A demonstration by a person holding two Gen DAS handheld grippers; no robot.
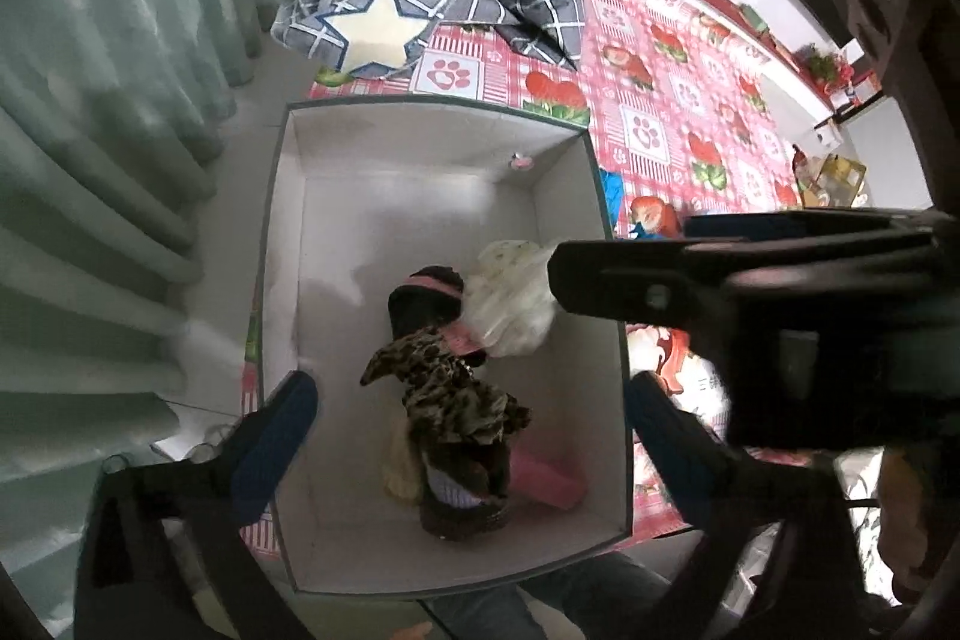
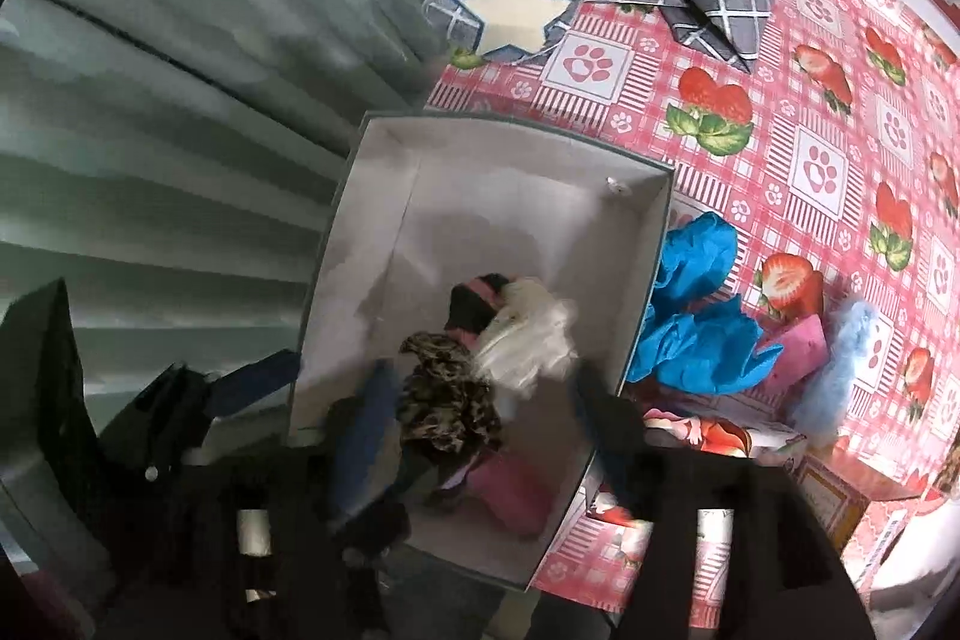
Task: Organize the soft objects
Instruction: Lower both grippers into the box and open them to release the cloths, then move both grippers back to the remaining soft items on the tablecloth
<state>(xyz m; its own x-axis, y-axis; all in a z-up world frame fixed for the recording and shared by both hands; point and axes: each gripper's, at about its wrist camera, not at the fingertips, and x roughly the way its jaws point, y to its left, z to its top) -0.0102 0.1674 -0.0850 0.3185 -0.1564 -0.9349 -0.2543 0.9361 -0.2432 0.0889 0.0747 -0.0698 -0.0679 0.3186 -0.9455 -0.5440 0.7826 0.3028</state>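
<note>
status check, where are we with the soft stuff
Both grippers open, empty, over box. Leopard cloth inside. Blue cloth outside. Nothing blocking.

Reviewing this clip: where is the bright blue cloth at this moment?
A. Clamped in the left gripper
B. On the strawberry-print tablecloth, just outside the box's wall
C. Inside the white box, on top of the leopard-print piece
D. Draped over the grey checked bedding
B: in the right wrist view the bright blue cloth lies crumpled on the strawberry-print tablecloth against the outside of the white box, while the leopard-print piece is inside.
</note>
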